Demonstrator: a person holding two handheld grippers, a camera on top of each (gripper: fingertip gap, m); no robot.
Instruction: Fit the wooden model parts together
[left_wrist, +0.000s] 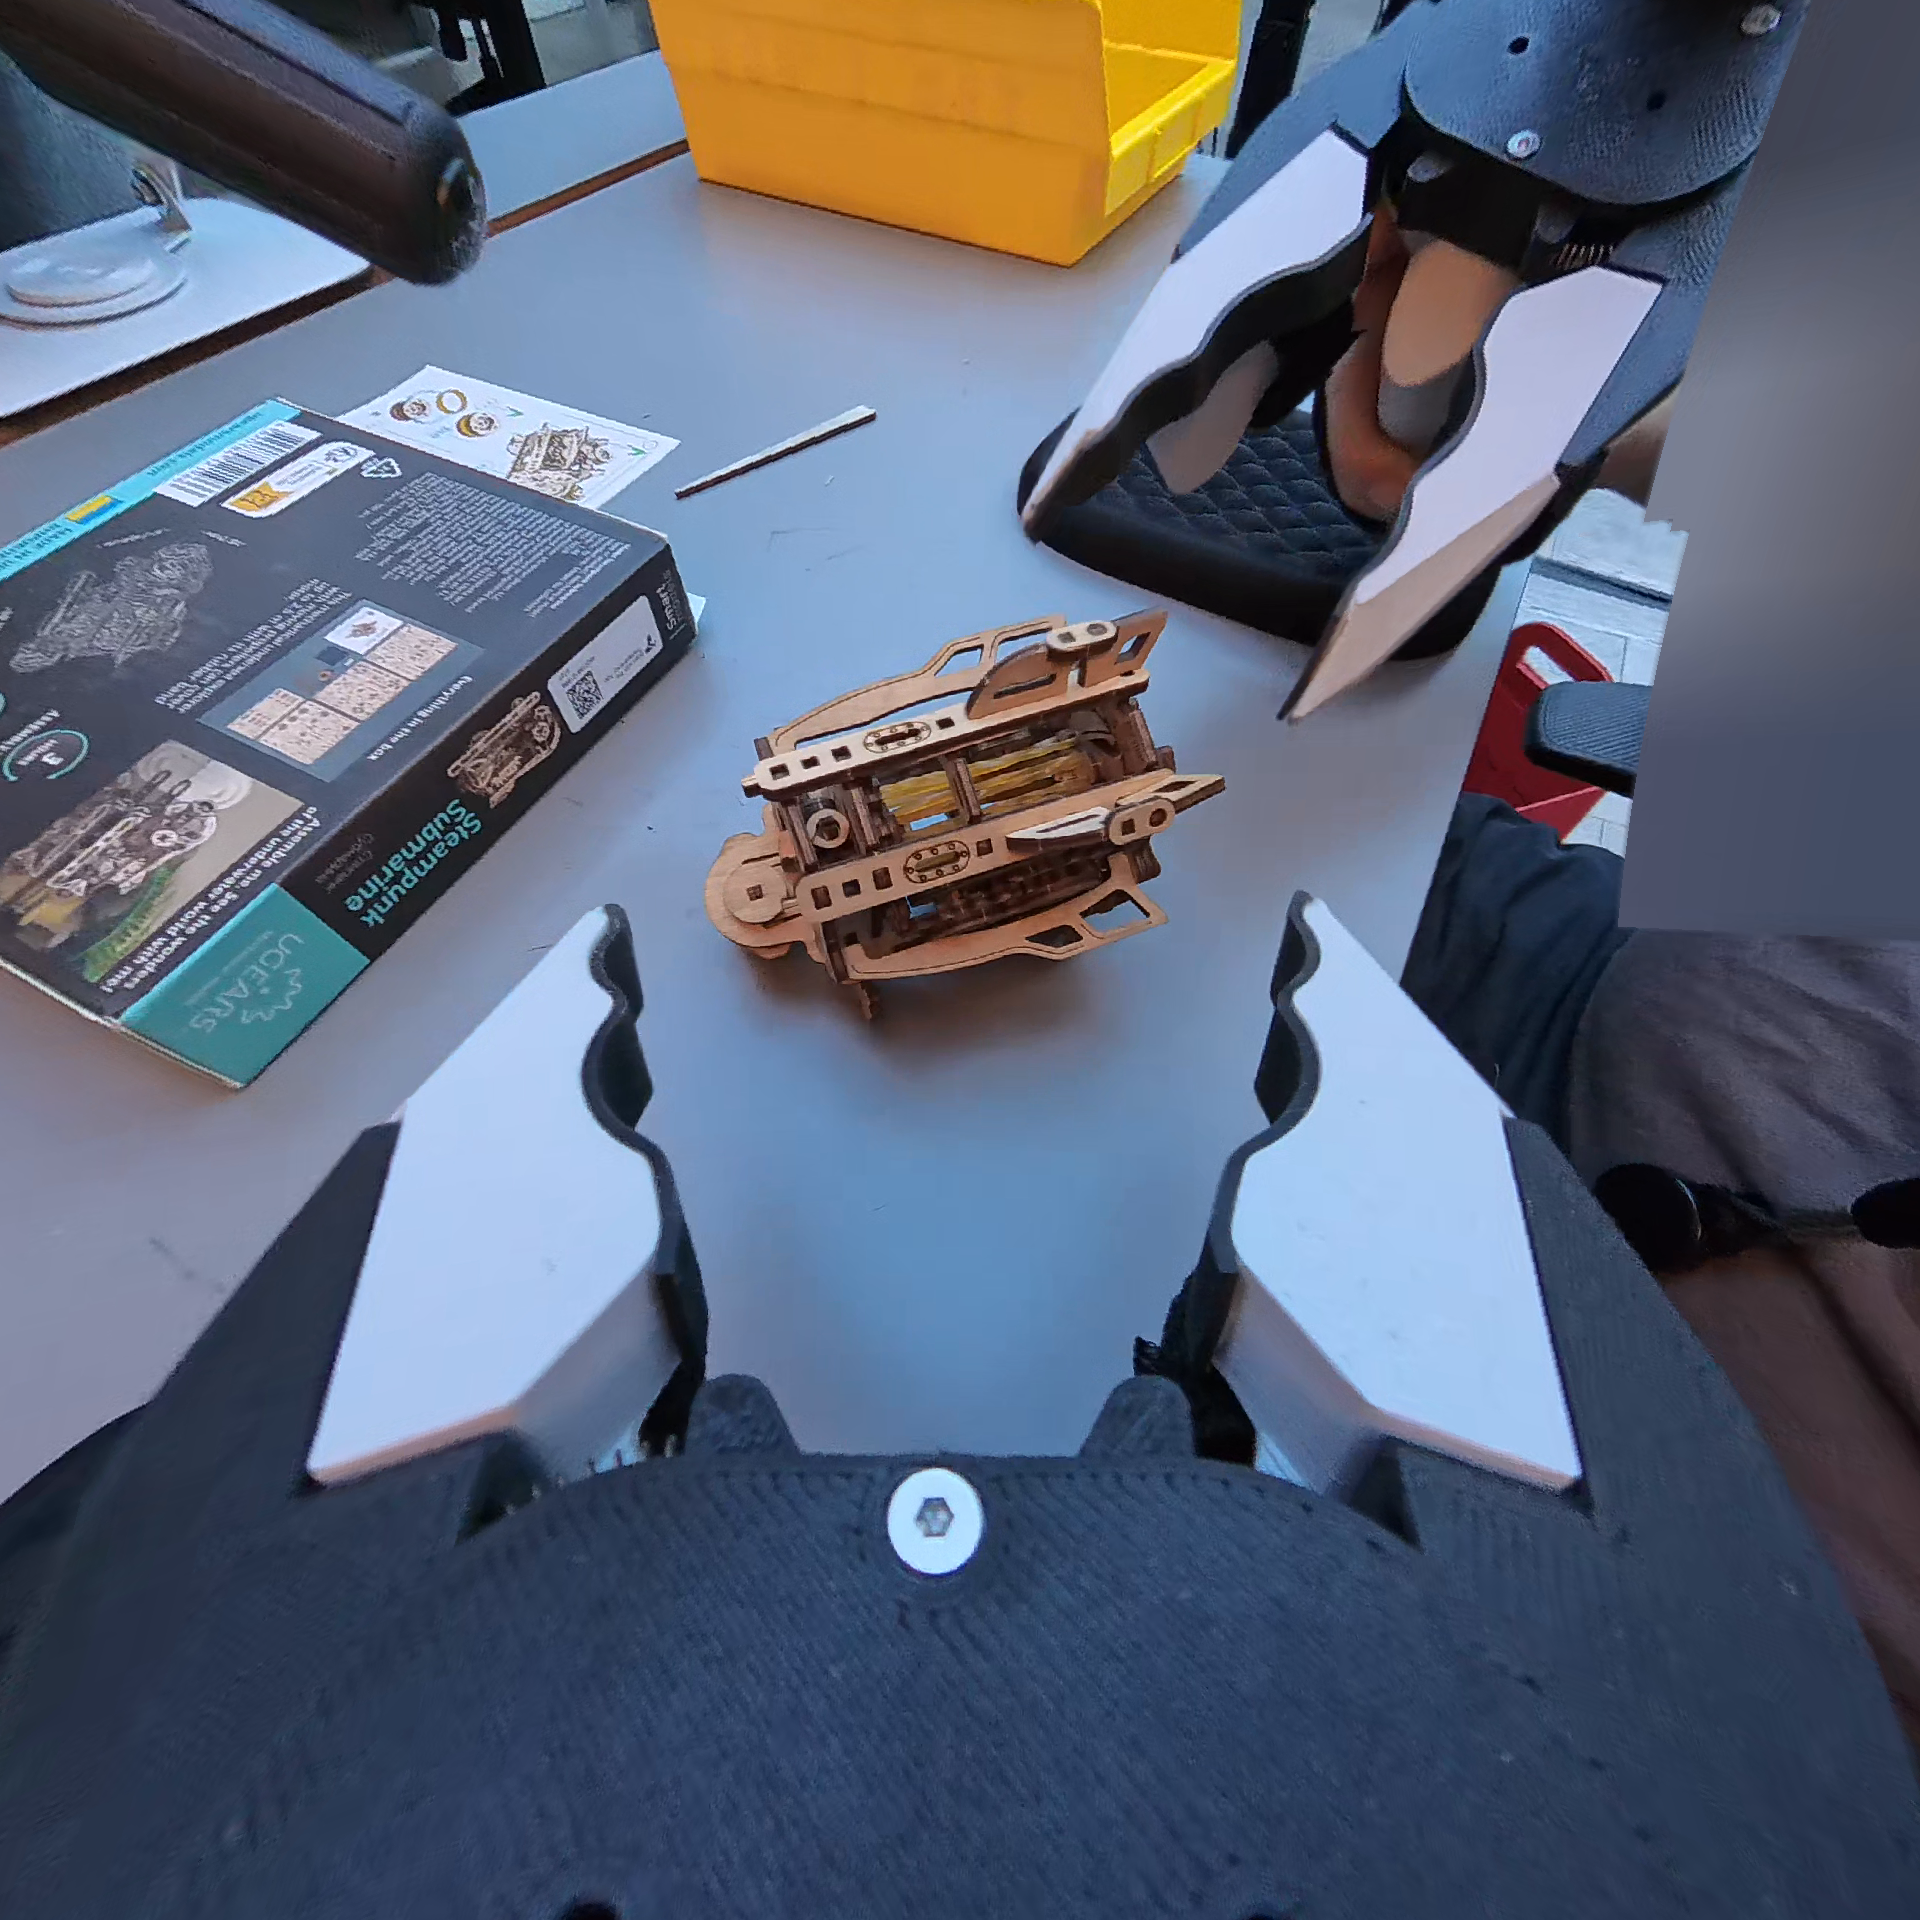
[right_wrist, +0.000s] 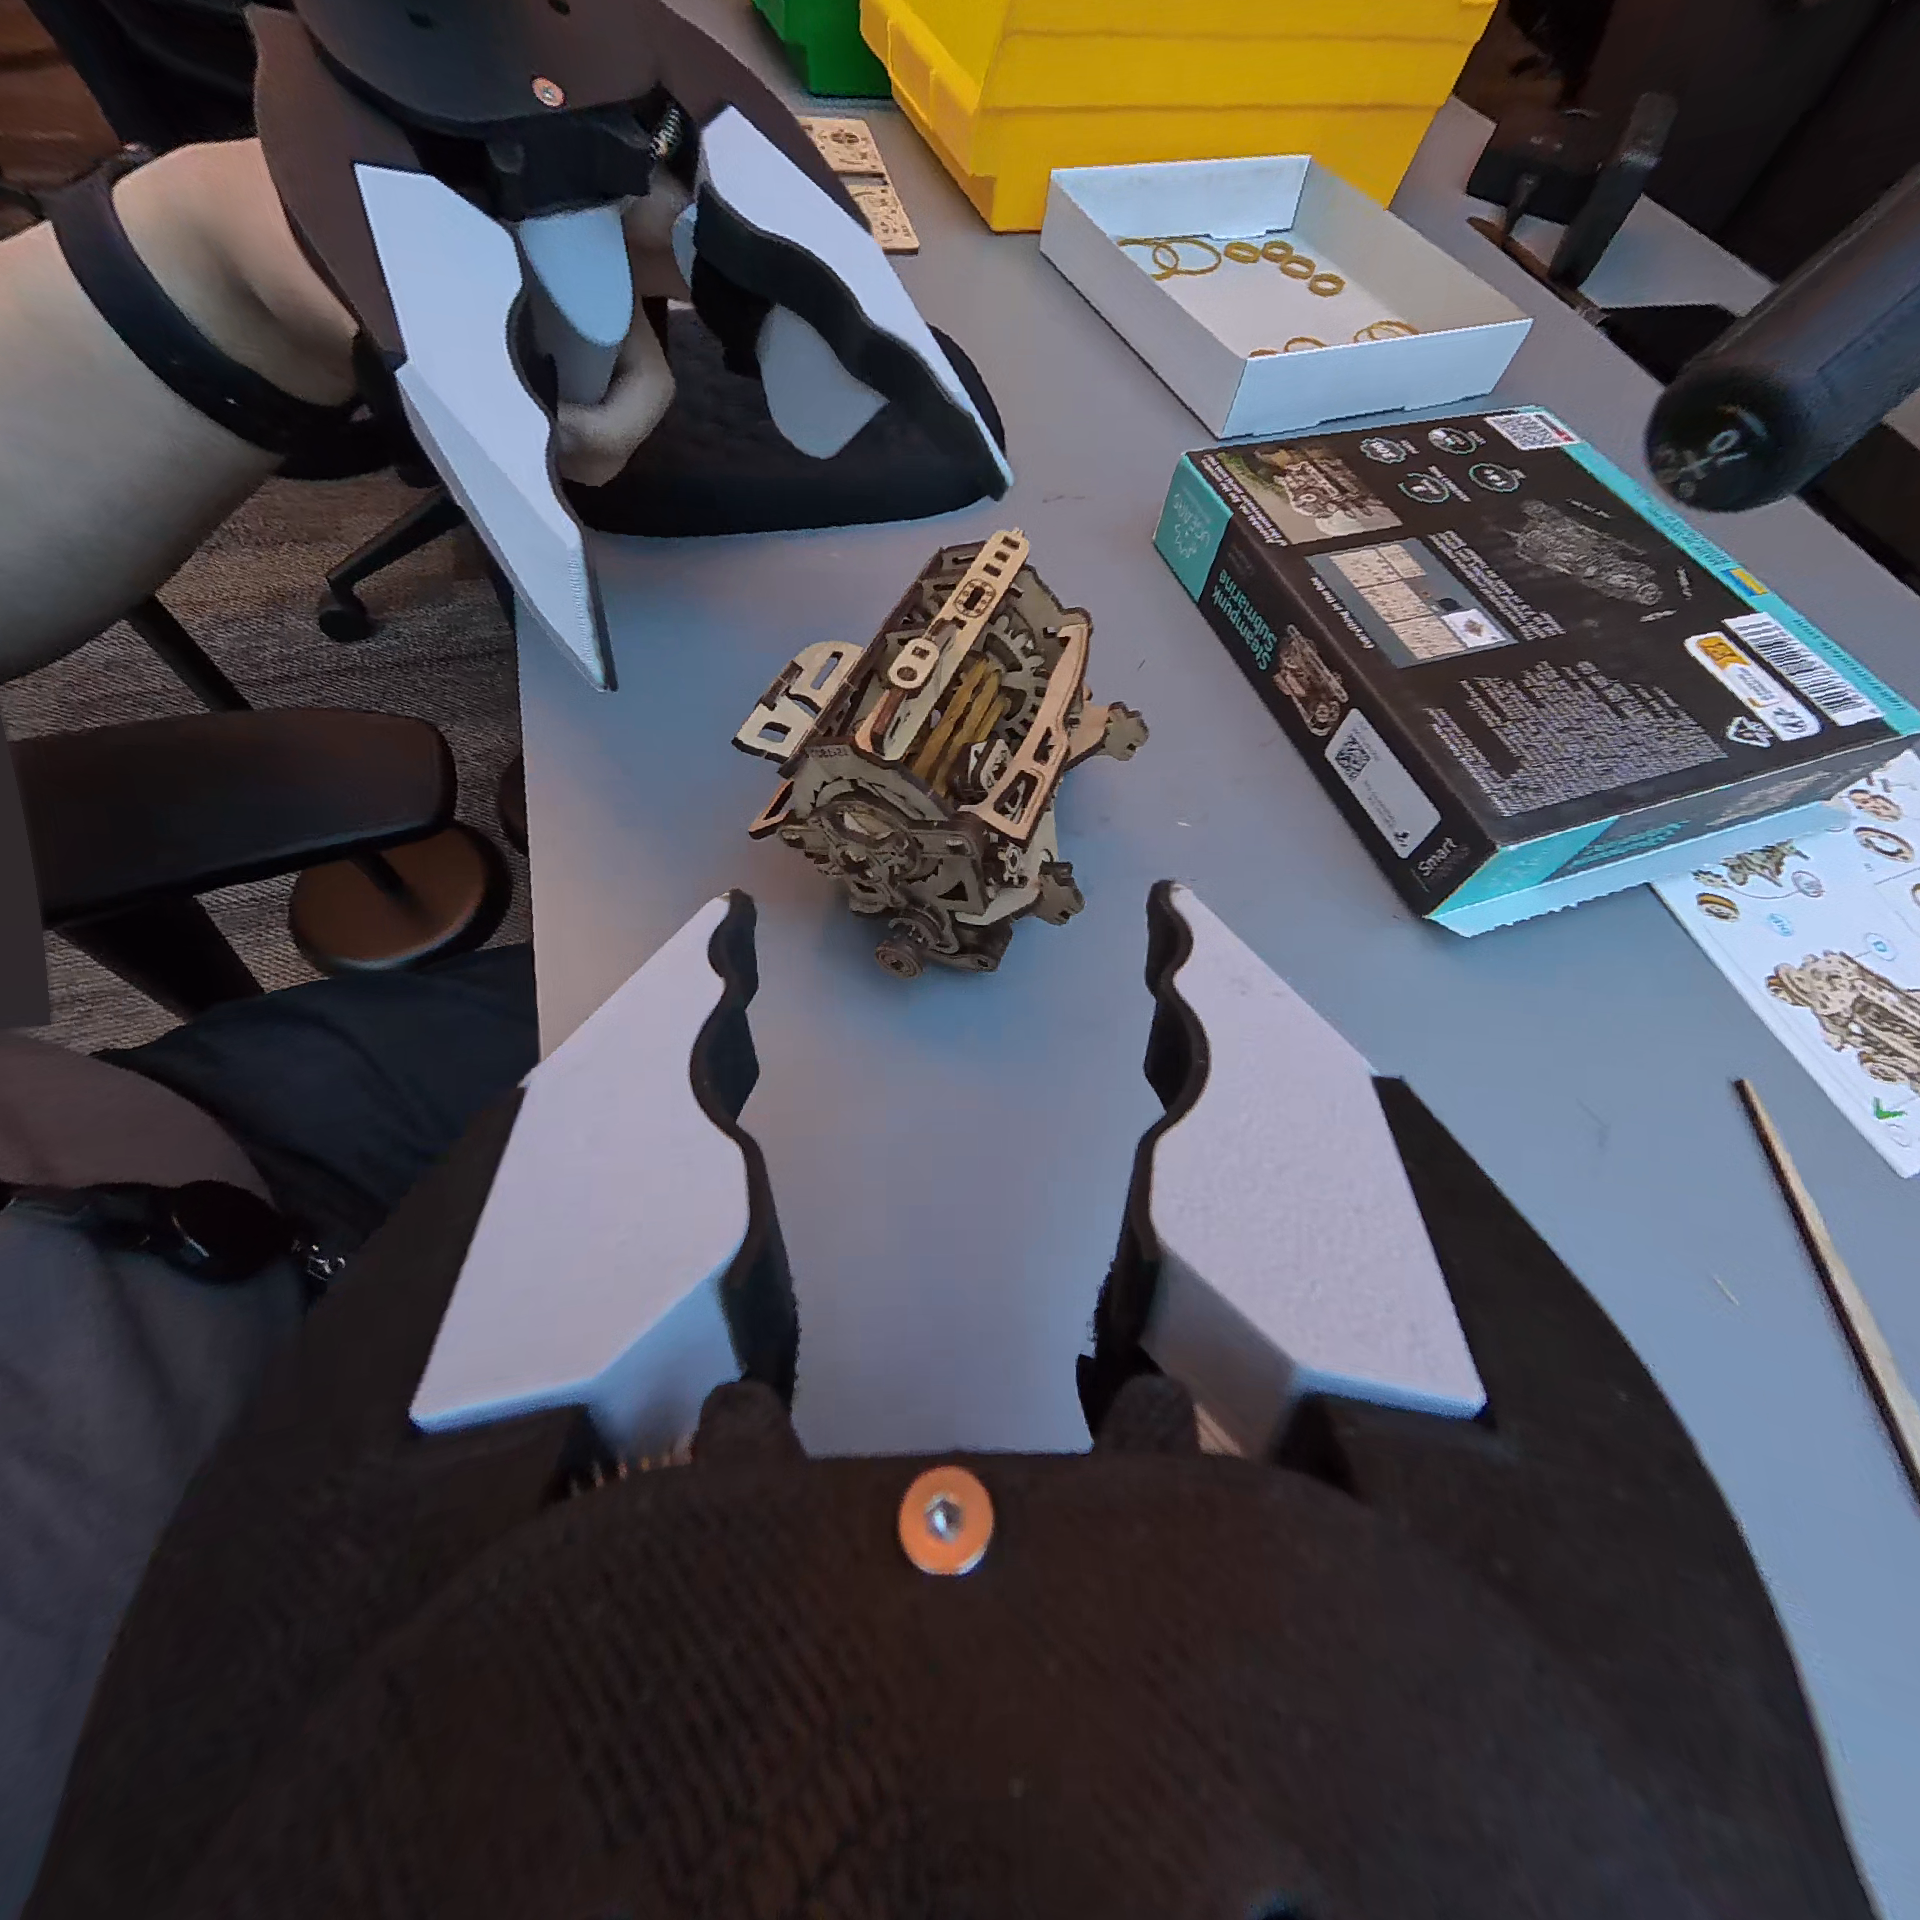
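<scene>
Left gripper (left_wrist: 951, 914): nearest in the left wrist view, its two pale fingers spread wide and holding nothing, tips above the bare grey table (left_wrist: 935, 1195).
Right gripper (right_wrist: 951, 899): nearest in the right wrist view, likewise spread apart and empty, its tips just short of the model.
Wooden model (left_wrist: 961, 800): a part-built body of laser-cut pieces with gears and yellow rubber bands wound inside; it rests on the table just beyond both sets of fingertips, touched by neither gripper. In the right wrist view the wooden model (right_wrist: 935, 758) shows its geared end toward the camera.
Kit box (left_wrist: 281, 717): dark with teal edges, lying flat on the table beside the model, apart from it.
Instruction sheet (left_wrist: 520, 431): white, printed with drawings, partly tucked under the far edge of the box.
Wooden stick (left_wrist: 779, 452): thin and flat, lying alone on the table beyond the model, near the sheet.
White tray (right_wrist: 1226, 384): a shallow open box past the kit box, holding yellow rubber bands and small rings.
Yellow bin (left_wrist: 935, 104): at the far side of the table, behind everything else.
</scene>
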